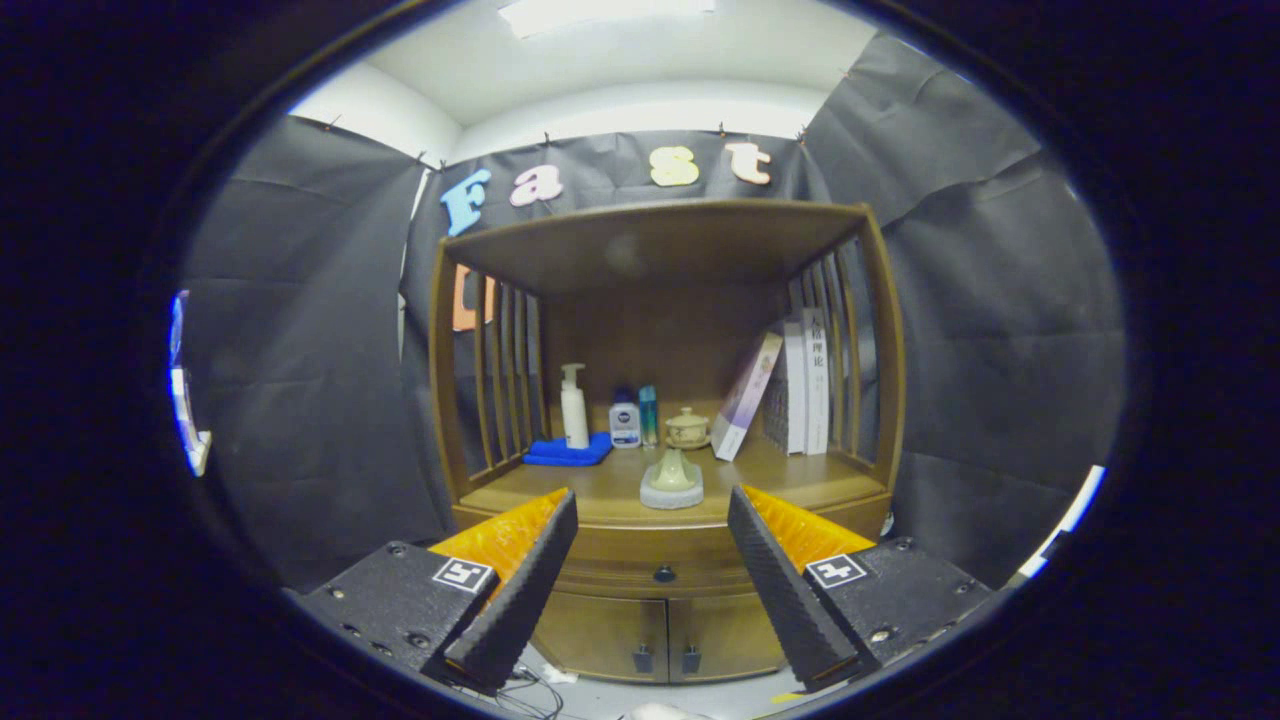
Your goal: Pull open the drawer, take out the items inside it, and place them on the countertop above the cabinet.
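A wooden cabinet stands ahead, with a countertop [800, 480] under a slatted shelf frame. Below the countertop is the drawer [655, 548], closed, with a small dark knob [664, 574] at its middle. My gripper [652, 512] is open, some way in front of the cabinet, and its two fingers frame the drawer front with nothing between them. The knob lies beyond the fingertips, roughly midway between them. What is inside the drawer is hidden.
On the countertop stand a pale green funnel-shaped piece on a round base [672, 478], a pump bottle [573, 405] on a blue cloth [568, 453], two small bottles [633, 418], a lidded cup [688, 427] and leaning books [790, 380]. Two lower doors [665, 632] sit under the drawer.
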`<state>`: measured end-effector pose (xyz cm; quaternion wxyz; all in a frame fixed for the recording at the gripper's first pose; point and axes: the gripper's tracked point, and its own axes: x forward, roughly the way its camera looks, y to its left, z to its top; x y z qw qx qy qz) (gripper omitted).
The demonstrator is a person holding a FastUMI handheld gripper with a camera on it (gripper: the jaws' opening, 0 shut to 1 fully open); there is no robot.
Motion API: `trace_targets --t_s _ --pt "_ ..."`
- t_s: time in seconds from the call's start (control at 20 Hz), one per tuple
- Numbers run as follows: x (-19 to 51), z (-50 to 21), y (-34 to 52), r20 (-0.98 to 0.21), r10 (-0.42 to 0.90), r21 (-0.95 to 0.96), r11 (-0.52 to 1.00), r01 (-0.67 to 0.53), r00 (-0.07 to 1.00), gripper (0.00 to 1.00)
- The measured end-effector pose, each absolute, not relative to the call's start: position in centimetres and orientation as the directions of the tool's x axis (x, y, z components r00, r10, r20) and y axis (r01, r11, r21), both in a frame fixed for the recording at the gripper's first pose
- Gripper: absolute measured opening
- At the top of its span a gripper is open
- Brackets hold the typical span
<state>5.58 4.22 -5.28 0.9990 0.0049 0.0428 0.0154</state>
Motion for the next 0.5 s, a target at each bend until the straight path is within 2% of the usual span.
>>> trace_targets --t_s 0.5 --pt "-1.2 -1.0 -0.1 0.032 0.016 0.068 0.998 -0.018 0.999 0.98"
